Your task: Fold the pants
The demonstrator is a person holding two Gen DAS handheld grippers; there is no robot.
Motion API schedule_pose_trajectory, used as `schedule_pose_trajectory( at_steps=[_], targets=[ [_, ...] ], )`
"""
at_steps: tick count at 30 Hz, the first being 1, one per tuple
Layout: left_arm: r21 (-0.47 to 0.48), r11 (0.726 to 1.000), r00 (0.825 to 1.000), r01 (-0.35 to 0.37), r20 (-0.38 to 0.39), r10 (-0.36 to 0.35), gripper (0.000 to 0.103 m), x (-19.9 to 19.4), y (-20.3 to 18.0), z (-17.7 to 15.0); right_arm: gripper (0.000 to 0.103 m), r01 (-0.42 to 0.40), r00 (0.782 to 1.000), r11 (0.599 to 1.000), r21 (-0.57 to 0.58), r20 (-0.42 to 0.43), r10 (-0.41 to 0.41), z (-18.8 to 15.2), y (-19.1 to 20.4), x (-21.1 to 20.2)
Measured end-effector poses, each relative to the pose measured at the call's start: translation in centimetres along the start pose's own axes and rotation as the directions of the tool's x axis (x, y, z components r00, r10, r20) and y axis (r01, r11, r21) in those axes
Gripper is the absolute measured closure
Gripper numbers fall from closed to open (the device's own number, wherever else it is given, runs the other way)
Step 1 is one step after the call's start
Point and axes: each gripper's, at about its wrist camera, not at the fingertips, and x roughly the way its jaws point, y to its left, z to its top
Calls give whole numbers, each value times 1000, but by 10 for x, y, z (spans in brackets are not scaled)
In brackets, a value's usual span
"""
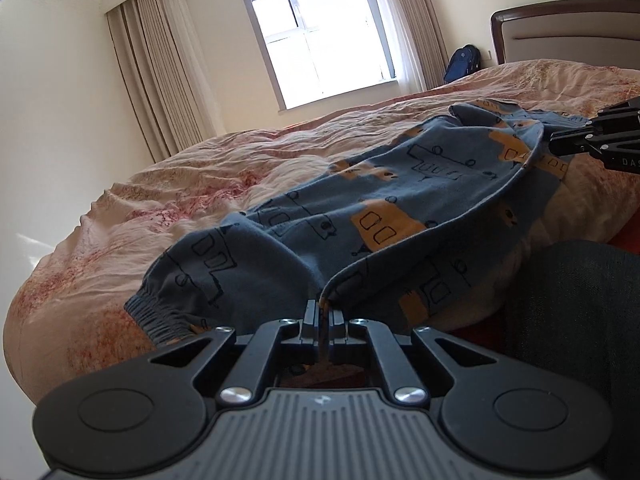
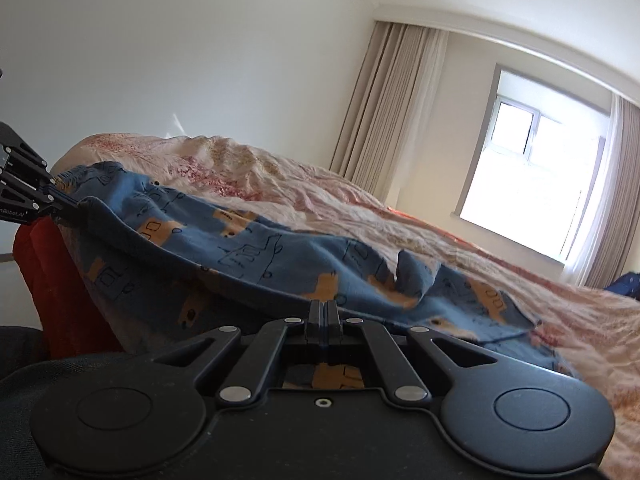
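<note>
Blue pants [image 1: 400, 208] with orange and outlined bus prints lie along the near edge of the bed, also in the right wrist view [image 2: 256, 256]. My left gripper [image 1: 324, 310] is shut on the pants' edge near the gathered cuff [image 1: 160, 312]. My right gripper [image 2: 324, 310] is shut on the pants' edge at the other end. Each gripper shows in the other's view, pinching the cloth: the right one [image 1: 554, 146] at far right, the left one [image 2: 76, 204] at far left. The edge between them is lifted a little off the bed.
The bed carries a wrinkled pink floral quilt [image 1: 248, 160]. A wooden headboard [image 1: 560, 24] stands at the right, a blue backpack [image 1: 462, 64] beside it. A window [image 1: 316, 36] with beige curtains is behind. Red bedding [image 2: 52, 280] hangs at the bed's side. A dark trouser leg [image 1: 576, 320] is close by.
</note>
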Motion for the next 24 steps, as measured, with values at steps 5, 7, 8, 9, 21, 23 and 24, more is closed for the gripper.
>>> schedule_pose_trajectory(
  at_steps=[5, 7, 8, 9, 21, 23, 24],
  targets=[
    [-40, 998, 999, 39, -22, -40, 73, -2, -1, -2, 83, 11, 1000, 998, 69, -20, -10, -6, -8, 0],
    [-78, 996, 998, 49, -21, -51, 44, -6, -3, -2, 72, 17, 999, 995, 94, -30, -14, -9, -13, -3],
    [-98, 994, 999, 45, -17, -47, 34, -9, -5, -2, 59, 28, 999, 993, 115, -39, -24, -12, -16, -4],
    [-114, 992, 999, 45, -13, -47, 33, -12, -6, -1, 46, 36, 998, 990, 136, -46, -30, -14, -20, -5],
    [-123, 987, 980, 107, 177, -85, 0, -2, -81, 62, 0, 253, 964, 942, 219, -133, -228, -38, -107, -42],
    [-106, 983, 966, 153, 225, -126, 0, 2, -99, 81, 0, 292, 951, 936, 196, -163, -263, -42, -131, -47],
    [-95, 980, 959, 173, 245, -145, 0, 3, -106, 90, 0, 303, 946, 933, 195, -176, -271, -43, -142, -47]
  ],
)
